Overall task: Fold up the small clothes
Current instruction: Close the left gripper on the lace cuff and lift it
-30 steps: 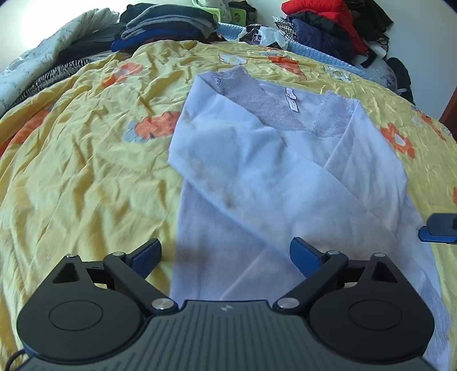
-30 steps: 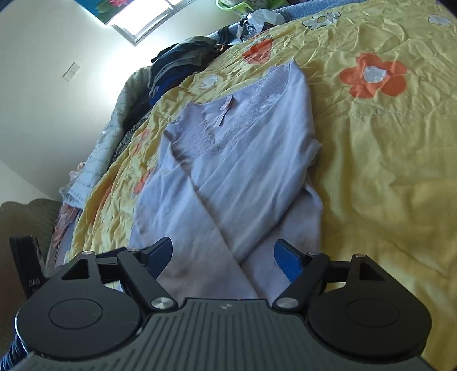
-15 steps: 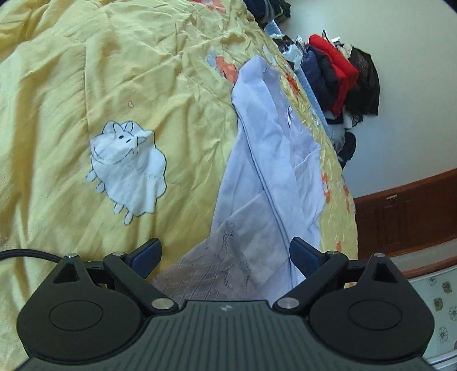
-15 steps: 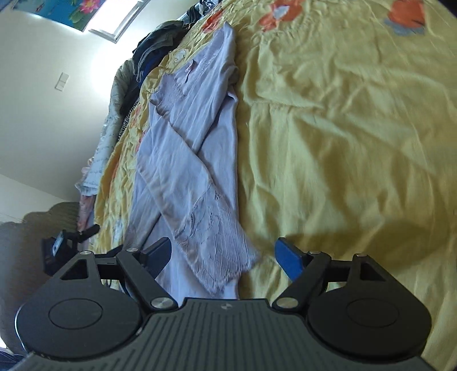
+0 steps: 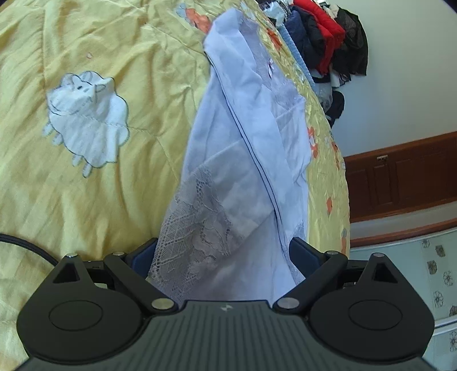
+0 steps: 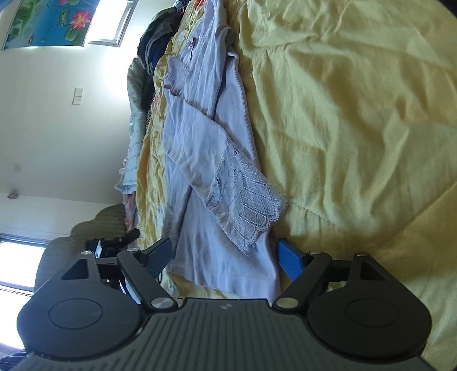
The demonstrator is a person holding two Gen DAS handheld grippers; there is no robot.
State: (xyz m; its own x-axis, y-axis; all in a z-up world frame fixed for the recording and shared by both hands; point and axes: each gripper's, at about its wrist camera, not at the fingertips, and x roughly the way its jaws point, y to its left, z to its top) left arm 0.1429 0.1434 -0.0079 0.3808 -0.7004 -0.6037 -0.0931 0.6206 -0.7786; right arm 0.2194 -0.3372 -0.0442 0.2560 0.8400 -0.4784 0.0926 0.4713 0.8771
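On the yellow bed cover [image 5: 94, 199], near its bottom edge, lies the pale purple top [image 5: 251, 137] that I am folding. It lies flat and long, with its neck end far from me and its bottom hem close to my tongs. Both sleeves are already folded in across the body. I can see one lace cuff [image 5: 194, 228] in my left view and one lace cuff [image 6: 245, 199] in my right view, each lying on top of the body near the hem. So the sides look done. The long fold looks still to come, where the hem end goes up to the neck end.

My left tongs [image 5: 225, 254] are spread wide. The hem end of the top is between the two blue tips, but the tips do not press on it. My right tongs [image 6: 225, 254] are spread wide too, with the hem and the other corner between the tips, and nothing is pinched there either. I think the next thing is to close both on the hem corners and lift them together. The lace cuffs are loose, so they could slip out of place when I lift.

Farther out, a white sheep picture [image 5: 85, 122] is sewn on the cover, to the left of the top. At the far edge of the bed sits a pile of red and dark clothes [image 5: 322, 37]. Beyond it is a pale wall with a brown wooden board [image 5: 400, 182] low down. In my right view there is a flower picture [image 6: 48, 22] high on the wall.
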